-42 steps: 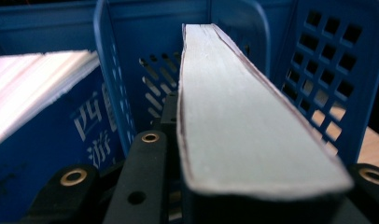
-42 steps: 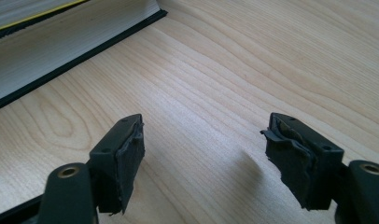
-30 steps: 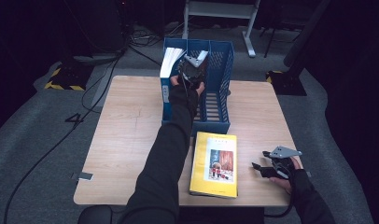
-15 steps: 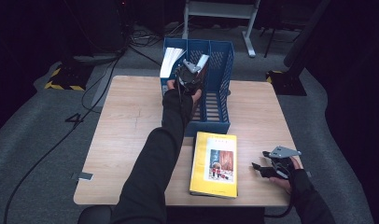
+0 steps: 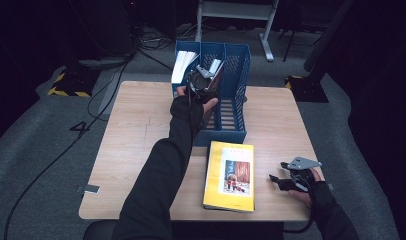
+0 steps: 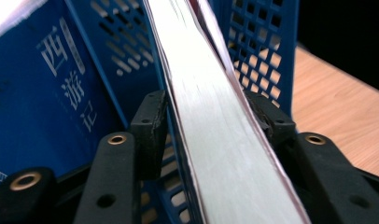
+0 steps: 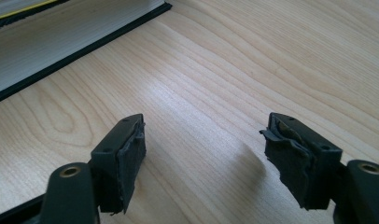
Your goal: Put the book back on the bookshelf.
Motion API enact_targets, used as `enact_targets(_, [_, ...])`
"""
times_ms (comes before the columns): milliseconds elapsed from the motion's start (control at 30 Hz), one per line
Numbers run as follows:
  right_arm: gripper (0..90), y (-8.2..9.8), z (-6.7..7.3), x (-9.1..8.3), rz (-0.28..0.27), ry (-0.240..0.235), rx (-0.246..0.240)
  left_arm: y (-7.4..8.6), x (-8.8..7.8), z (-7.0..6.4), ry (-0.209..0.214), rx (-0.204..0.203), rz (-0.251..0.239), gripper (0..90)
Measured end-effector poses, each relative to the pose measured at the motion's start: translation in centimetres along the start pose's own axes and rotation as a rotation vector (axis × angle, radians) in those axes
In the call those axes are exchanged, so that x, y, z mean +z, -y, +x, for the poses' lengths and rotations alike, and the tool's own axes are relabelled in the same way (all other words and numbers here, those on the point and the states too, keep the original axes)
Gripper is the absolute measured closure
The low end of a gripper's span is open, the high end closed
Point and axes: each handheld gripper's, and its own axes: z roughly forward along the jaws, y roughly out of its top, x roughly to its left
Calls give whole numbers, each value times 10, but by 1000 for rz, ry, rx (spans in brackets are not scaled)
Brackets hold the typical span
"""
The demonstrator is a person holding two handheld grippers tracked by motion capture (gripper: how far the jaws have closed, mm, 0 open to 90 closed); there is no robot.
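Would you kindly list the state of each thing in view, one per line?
Left gripper: jaws just opening, book between them.
Dark-covered book: standing on edge, tilted, in the blue file rack.
Blue book: upright in the rack.
Yellow book: flat, closed, on the table.
Right gripper: open, empty.

The left arm (image 5: pixel 166 165) stretches toward twelve o'clock, sleeve dark, its hand carrying the left gripper (image 5: pixel 203 82) high and far out; its jaws have just been opening. The right gripper (image 5: pixel 283 181) rests low at four o'clock, aimed toward nine, jaws parted wide.
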Motion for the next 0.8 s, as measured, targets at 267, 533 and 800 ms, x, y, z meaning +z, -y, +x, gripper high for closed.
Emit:
enact_targets(267, [296, 0, 1, 0, -1, 3, -7, -16, 2, -4, -55, 46, 65, 588])
enact_targets(533, [296, 0, 1, 0, -1, 3, -1, -20, 4, -7, -68, 50, 80, 714])
enact_targets(800, [296, 0, 1, 0, -1, 3, 0, -20, 13, 0, -94, -8, 30, 730])
